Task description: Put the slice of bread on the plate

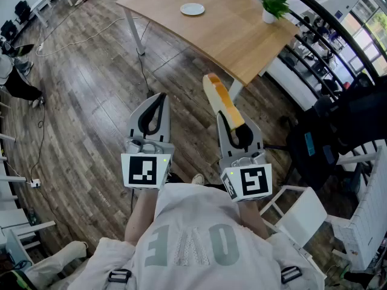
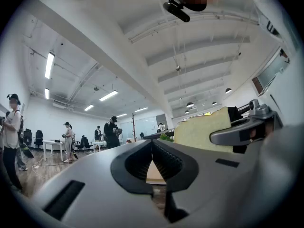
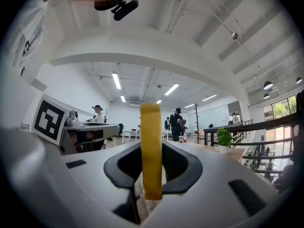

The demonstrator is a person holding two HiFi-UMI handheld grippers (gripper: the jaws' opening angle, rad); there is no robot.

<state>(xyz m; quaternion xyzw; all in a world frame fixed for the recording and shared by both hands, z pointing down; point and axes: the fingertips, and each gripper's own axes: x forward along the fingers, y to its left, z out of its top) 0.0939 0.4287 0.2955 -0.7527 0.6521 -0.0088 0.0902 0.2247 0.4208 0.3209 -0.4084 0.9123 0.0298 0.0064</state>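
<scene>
My right gripper point(image 1: 232, 117) is shut on a slice of bread point(image 1: 220, 99) with a yellow-orange crust, held on edge above the wooden floor. In the right gripper view the bread point(image 3: 151, 151) stands upright, pinched between the two jaws. My left gripper point(image 1: 153, 107) hangs beside it at the same height, shut with nothing in it. The left gripper view shows the closed left gripper point(image 2: 152, 152) and the bread's flat pale face point(image 2: 205, 129) to its right. A small white plate point(image 1: 192, 9) lies on the wooden table point(image 1: 242, 38) far ahead of both grippers.
A potted green plant point(image 1: 274, 3) stands at the table's right end. Black railing and a dark chair point(image 1: 338, 132) are on the right; a white chair point(image 1: 302, 216) is near the person. Cables trail over the floor. Several people stand far off point(image 2: 113, 132).
</scene>
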